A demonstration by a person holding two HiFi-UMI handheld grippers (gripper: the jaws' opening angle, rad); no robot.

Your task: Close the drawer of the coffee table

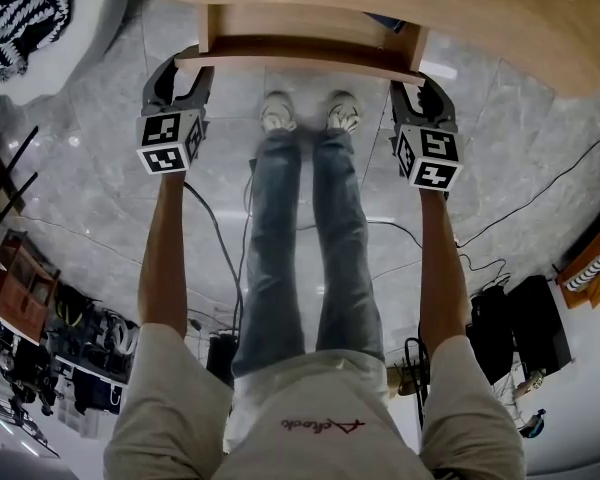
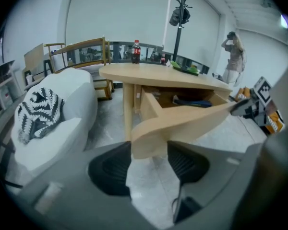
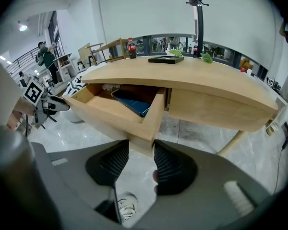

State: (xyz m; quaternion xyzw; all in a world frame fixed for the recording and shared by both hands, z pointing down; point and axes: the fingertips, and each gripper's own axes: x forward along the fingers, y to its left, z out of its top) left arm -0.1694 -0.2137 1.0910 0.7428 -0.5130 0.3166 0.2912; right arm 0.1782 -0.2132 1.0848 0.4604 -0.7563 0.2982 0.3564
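Shirt (image 1: pixel 323 425): red script word, not legible.
Bottle (image 2: pixel 136 51): red label, print too small to read.
Left gripper (image 1: pixel 178 70), right gripper (image 1: pixel 422 82): black-and-white square codes, no letters.

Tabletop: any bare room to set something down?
Yes: the whole near half of the tabletop, between its front edge and the far-edge row of cola bottle and black tray, is bare. The open drawer is partly taken by a blue item.

Left claw (image 1: pixel 180 71) and right claw (image 1: pixel 421 85) sit at drawer (image 1: pixel 300 48) corners.
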